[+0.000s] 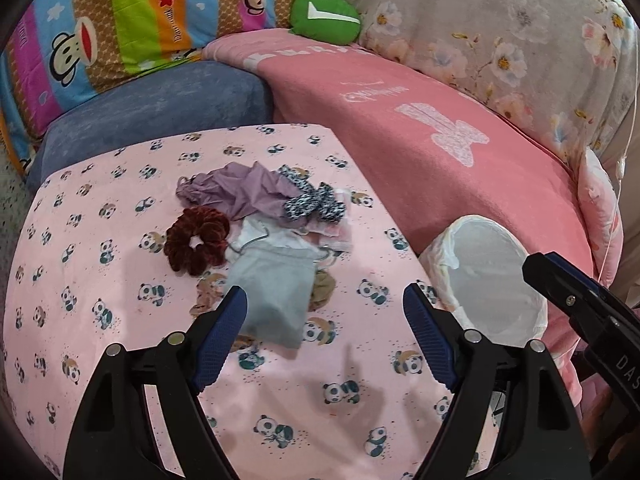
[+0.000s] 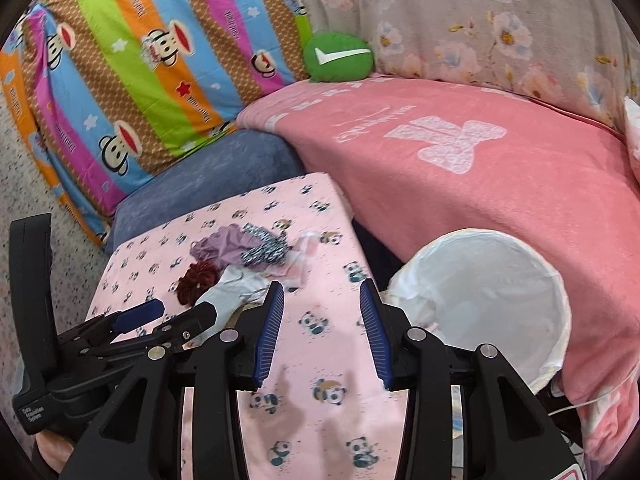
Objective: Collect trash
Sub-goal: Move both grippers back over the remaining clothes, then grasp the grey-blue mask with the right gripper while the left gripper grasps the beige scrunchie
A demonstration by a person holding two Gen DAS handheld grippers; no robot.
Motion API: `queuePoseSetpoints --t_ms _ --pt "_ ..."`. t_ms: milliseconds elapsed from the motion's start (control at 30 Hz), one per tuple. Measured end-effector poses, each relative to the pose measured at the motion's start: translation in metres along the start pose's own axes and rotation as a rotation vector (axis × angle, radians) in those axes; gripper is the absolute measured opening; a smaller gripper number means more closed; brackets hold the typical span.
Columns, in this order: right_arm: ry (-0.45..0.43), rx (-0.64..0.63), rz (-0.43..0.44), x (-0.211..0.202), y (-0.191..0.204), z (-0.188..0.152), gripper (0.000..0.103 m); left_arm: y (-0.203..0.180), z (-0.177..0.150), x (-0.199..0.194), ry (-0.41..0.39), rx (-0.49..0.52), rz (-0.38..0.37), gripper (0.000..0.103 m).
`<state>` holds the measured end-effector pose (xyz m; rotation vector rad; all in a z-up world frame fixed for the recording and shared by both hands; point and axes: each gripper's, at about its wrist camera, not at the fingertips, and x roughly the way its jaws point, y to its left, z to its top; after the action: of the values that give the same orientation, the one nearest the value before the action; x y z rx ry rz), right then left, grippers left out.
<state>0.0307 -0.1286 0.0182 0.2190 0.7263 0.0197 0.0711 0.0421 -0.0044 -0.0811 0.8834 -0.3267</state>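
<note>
A pile of small items lies on the pink panda-print table: a grey cloth pouch, a dark red scrunchie, a purple cloth, a black-and-white patterned band and a brown scrunchie. My left gripper is open and empty, its fingers just short of the grey pouch. My right gripper is open and empty over the table, right of the pile. A white-lined trash bin stands right of the table; it also shows in the right wrist view.
A pink blanket covers the bed behind the bin. A blue cushion, a striped monkey-print pillow, a green plush and a floral quilt lie beyond the table.
</note>
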Motion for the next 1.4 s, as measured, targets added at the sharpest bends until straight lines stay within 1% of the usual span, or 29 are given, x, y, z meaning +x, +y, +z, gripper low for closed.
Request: queuePoseSetpoints --t_ms 267,500,700,1000,1100,1167,1233,1333,1400 --pt "0.069 -0.046 0.063 0.033 0.044 -0.015 0.042 0.062 -0.016 0.001 0.024 -0.099 0.068 0.077" --pt "0.121 -0.071 0.094 0.066 0.077 -0.024 0.042 0.099 -0.027 0.008 0.047 -0.138 0.111 0.077" --pt "0.174 -0.079 0.106 0.098 0.096 -0.033 0.042 0.114 -0.031 0.016 0.064 -0.142 0.119 0.076" --pt "0.23 -0.079 0.124 0.126 0.099 -0.042 0.042 0.117 -0.033 0.034 0.091 -0.124 0.112 0.076" --pt "0.243 -0.084 0.136 0.132 0.101 -0.044 0.035 0.118 -0.033 0.037 0.096 -0.125 0.109 0.076" --pt "0.254 -0.089 0.147 0.135 0.103 -0.044 0.021 0.118 -0.033 0.039 0.099 -0.123 0.11 0.076" --pt "0.257 -0.094 0.152 0.137 0.104 -0.045 0.017 0.116 -0.032 0.041 0.102 -0.12 0.108 0.076" --pt "0.254 -0.097 0.161 0.136 0.106 -0.044 0.008 0.114 -0.033 0.043 0.107 -0.114 0.109 0.076" --pt "0.238 -0.094 0.171 0.131 0.106 -0.042 0.007 0.113 -0.032 0.045 0.11 -0.112 0.109 0.076"
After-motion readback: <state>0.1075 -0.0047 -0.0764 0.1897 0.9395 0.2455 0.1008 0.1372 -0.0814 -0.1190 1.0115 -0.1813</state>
